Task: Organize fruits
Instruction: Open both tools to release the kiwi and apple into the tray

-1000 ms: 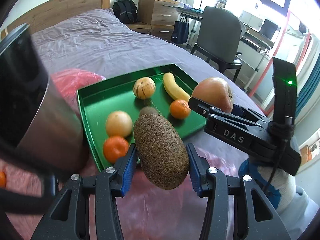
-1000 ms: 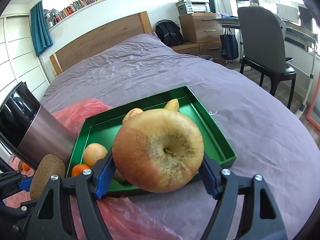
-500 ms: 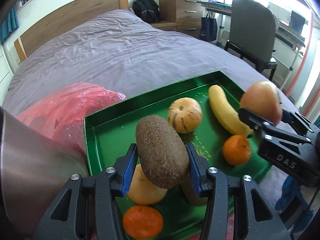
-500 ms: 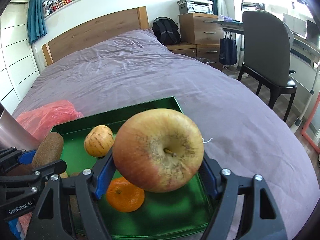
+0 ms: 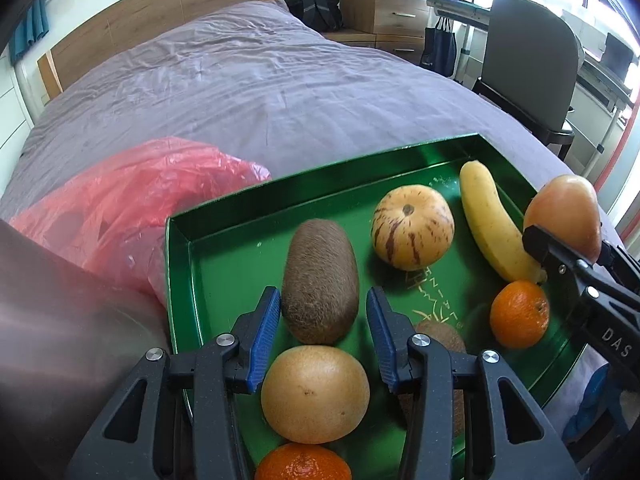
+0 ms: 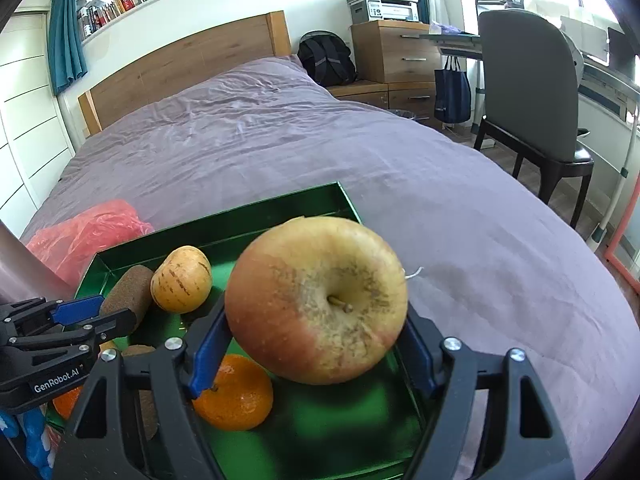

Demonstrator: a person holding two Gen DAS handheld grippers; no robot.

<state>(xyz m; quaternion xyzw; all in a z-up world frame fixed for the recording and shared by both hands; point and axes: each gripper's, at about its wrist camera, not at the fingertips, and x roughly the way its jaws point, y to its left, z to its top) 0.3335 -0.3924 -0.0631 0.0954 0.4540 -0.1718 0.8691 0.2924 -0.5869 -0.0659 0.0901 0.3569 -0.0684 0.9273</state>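
Note:
A green tray (image 5: pixel 224 216) lies on the bed. My left gripper (image 5: pixel 322 320) is open over it, its blue pads apart on both sides of a large brown kiwi (image 5: pixel 320 280) that lies in the tray. The tray also holds a striped yellow melon (image 5: pixel 412 226), a banana (image 5: pixel 490 220), a round yellow fruit (image 5: pixel 314 394), two mandarins (image 5: pixel 520 314) and a smaller kiwi (image 5: pixel 442 334). My right gripper (image 6: pixel 316 344) is shut on a yellow-red apple (image 6: pixel 316 300), held above the tray's right part (image 6: pixel 340 436). The left gripper (image 6: pixel 86 316) also shows in the right wrist view.
A red plastic bag (image 5: pixel 120 208) lies left of the tray. A metal cylinder (image 5: pixel 52 340) stands close at the left. The purple bedspread (image 5: pixel 248 88) stretches beyond. A chair (image 6: pixel 532 92) and desk stand at the right, past the bed's edge.
My left gripper has lowered the large kiwi into the tray and opened off it. My right gripper has moved forward over the tray with the apple.

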